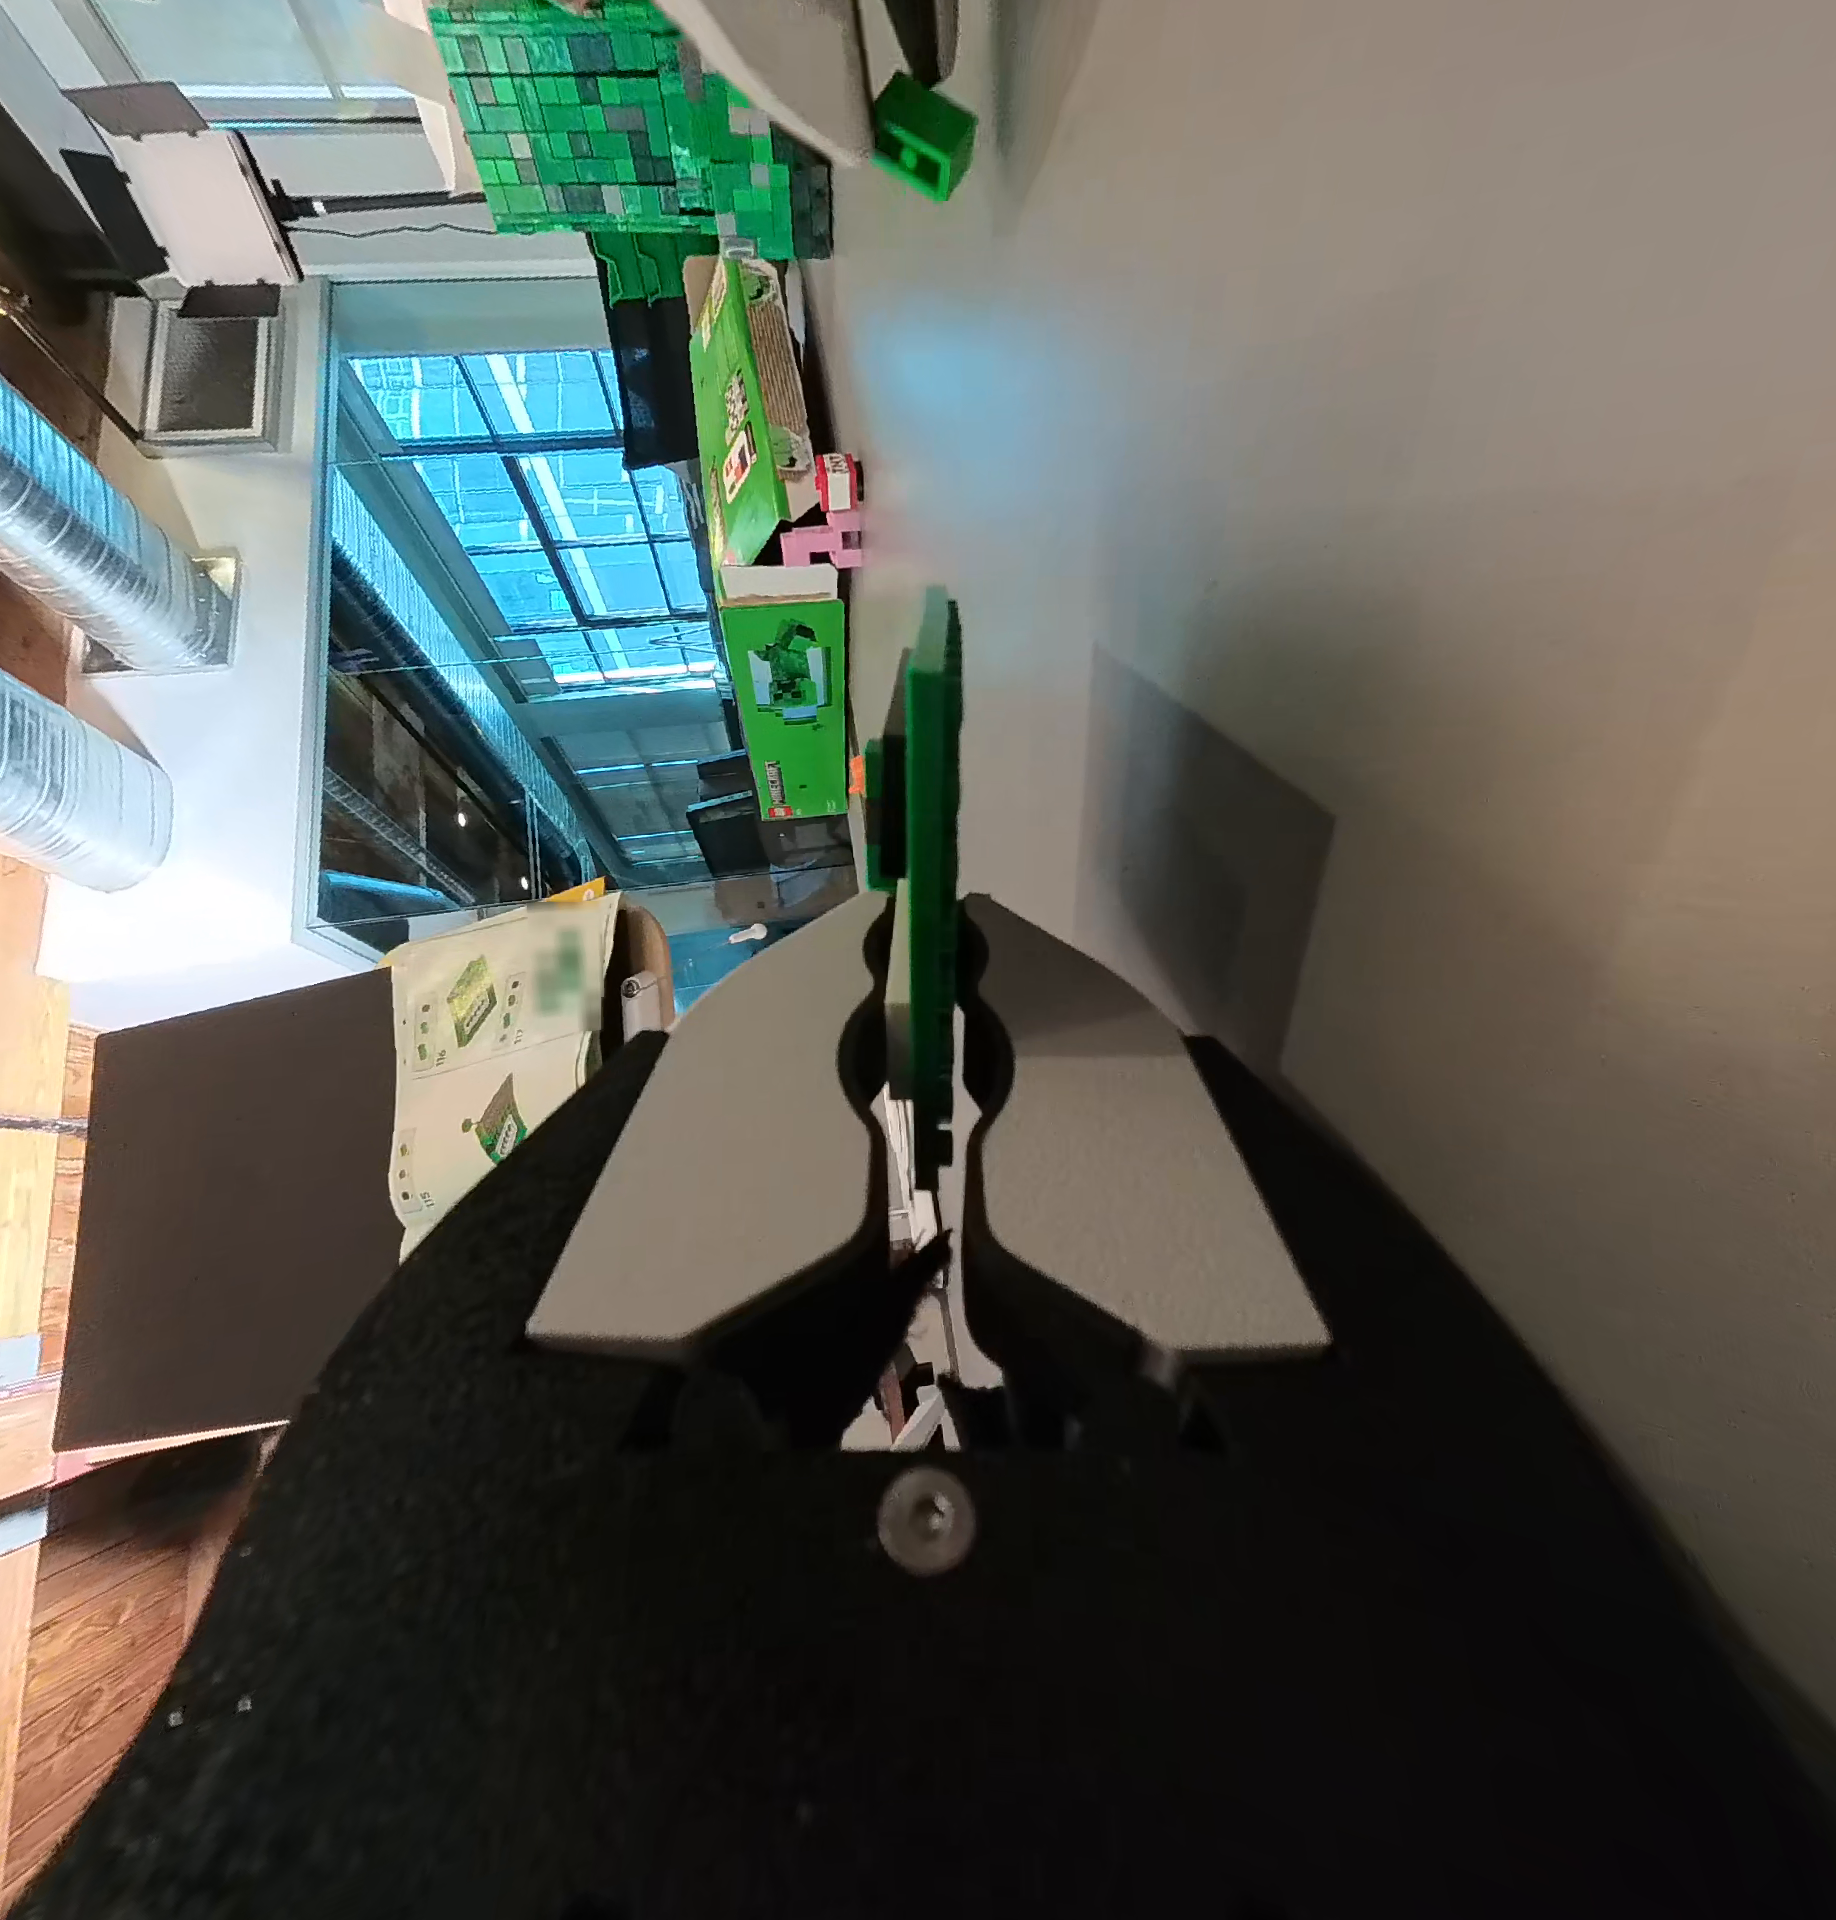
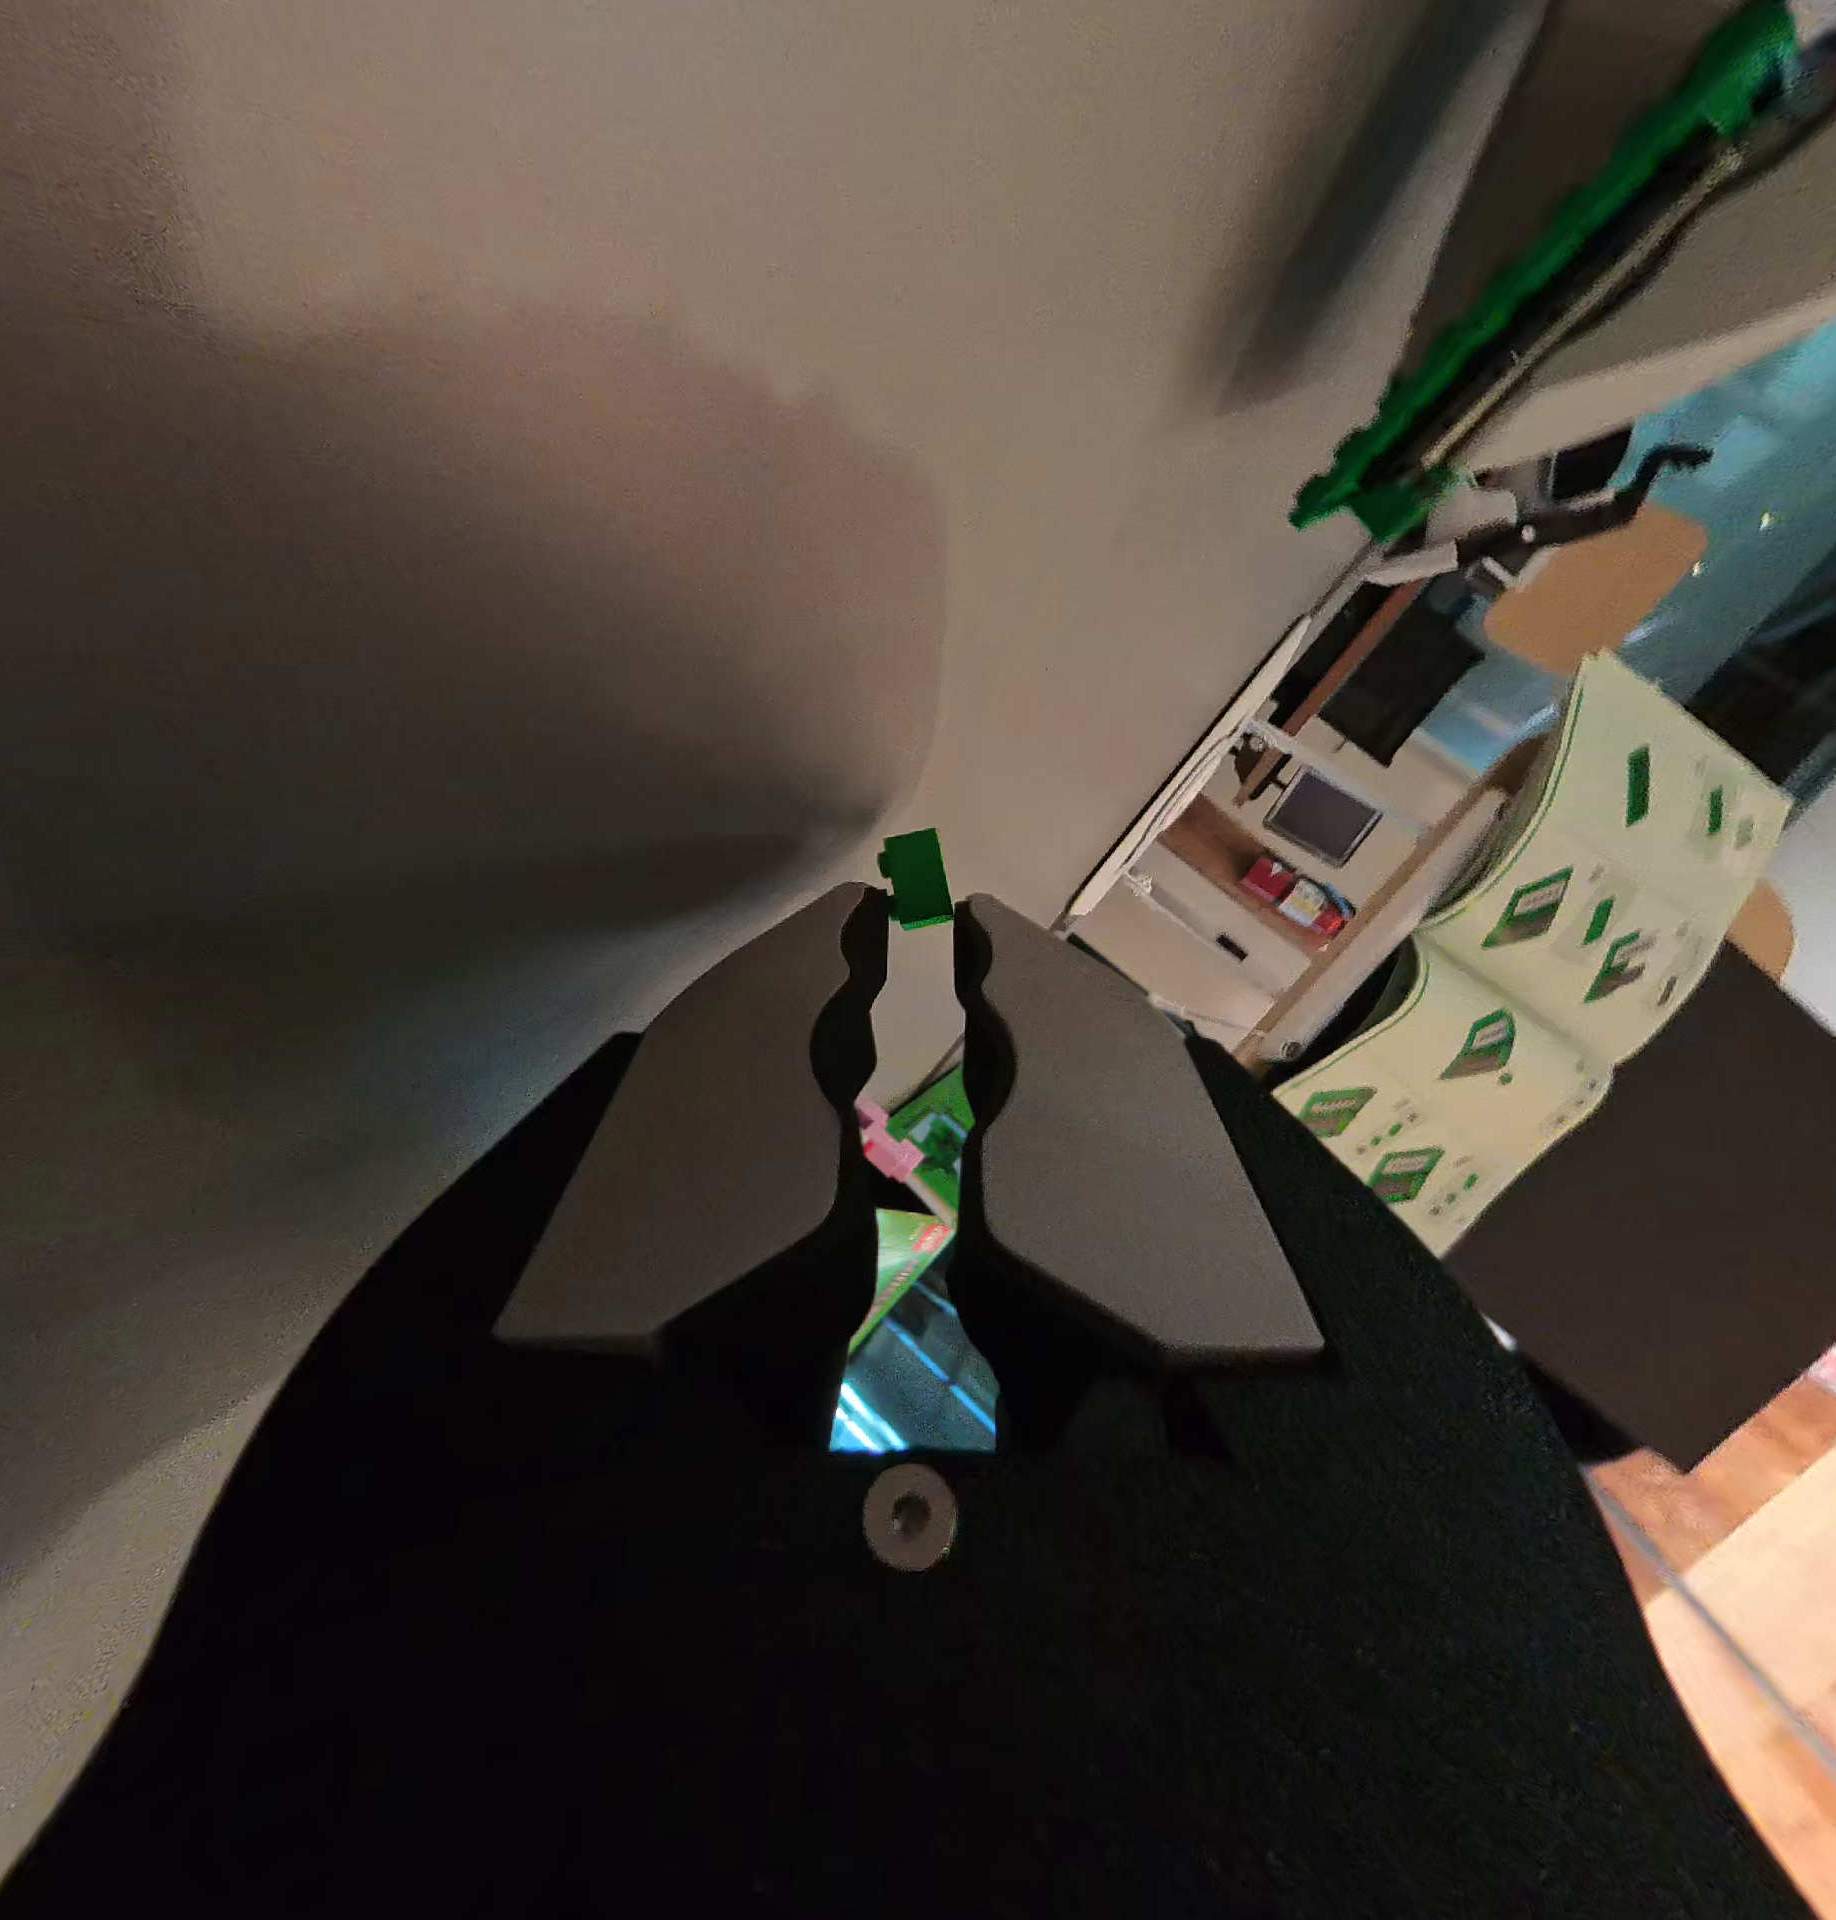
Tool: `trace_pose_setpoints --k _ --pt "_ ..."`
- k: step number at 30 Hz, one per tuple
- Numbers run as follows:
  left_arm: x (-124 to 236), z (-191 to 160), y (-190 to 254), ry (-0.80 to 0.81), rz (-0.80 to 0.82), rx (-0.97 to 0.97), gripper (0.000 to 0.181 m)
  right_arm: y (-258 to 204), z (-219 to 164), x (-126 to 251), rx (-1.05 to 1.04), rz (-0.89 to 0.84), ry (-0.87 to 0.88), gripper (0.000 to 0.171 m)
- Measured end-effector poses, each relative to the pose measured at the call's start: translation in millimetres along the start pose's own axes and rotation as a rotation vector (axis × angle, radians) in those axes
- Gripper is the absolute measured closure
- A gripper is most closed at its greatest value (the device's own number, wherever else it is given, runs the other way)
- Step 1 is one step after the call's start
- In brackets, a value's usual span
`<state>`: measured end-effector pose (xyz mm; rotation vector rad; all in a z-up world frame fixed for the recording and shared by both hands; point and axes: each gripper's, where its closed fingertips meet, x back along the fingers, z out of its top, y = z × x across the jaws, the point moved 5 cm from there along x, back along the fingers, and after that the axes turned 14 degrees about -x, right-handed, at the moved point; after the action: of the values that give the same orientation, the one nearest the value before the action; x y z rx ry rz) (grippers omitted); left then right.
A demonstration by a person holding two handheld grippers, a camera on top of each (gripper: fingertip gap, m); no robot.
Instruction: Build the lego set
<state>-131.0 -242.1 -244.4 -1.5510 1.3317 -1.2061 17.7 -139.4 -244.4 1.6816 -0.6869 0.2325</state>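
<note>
Two claws full — green plate (image 1: 933,790) edge-on, lengthwise forward.

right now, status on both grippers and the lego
Left gripper shut on green plate. Right gripper pinching small green brick at its tips. Nothing between them.

surface (image 1: 1413,416): plain grey, matte
far edge: big green block model (image 1: 602,135), two green boxes (image 1: 748,416) (image 1: 789,717)
near the boxes: small pink figure (image 1: 826,540), red-white piece (image 1: 839,478) (touching or not, can't tell)
</note>
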Motion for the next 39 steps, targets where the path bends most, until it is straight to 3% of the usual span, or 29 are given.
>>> trace_pose_setpoints --k 10,15,18,22,24,31,33,36,39 --pt "0 0 0 -0.002 0.000 -0.002 0.173 -10 -1 7 0.151 0.076 0.018 0.159" --pt "0 0 0 -0.003 -0.001 -0.003 0.173 -10 -8 13 0.024 0.122 0.001 0.153" --pt "0 -1 0 -0.005 0.002 -0.003 0.173 -7 -19 20 -0.305 0.166 0.021 0.155" --pt "1 -1 -4 -0.009 0.034 -0.001 0.173 5 -22 24 -1.179 0.369 0.243 0.143" --pt "2 -1 -8 -0.009 0.065 0.006 0.173 5 -24 19 -1.389 0.416 0.295 0.143" --pt "5 0 -13 -0.012 0.100 0.009 0.173 -7 -19 -2 -1.442 0.435 0.247 0.153" --pt "5 0 -13 -0.015 0.101 0.007 0.173 -7 -20 -4 -1.458 0.438 0.251 0.163" --pt "4 1 -14 -0.029 0.104 -0.001 0.173 0 -18 -7 -1.568 0.479 0.250 0.163" --pt "4 1 -16 -0.056 0.120 -0.029 0.173 31 -5 -5 -1.734 0.377 0.326 0.163"
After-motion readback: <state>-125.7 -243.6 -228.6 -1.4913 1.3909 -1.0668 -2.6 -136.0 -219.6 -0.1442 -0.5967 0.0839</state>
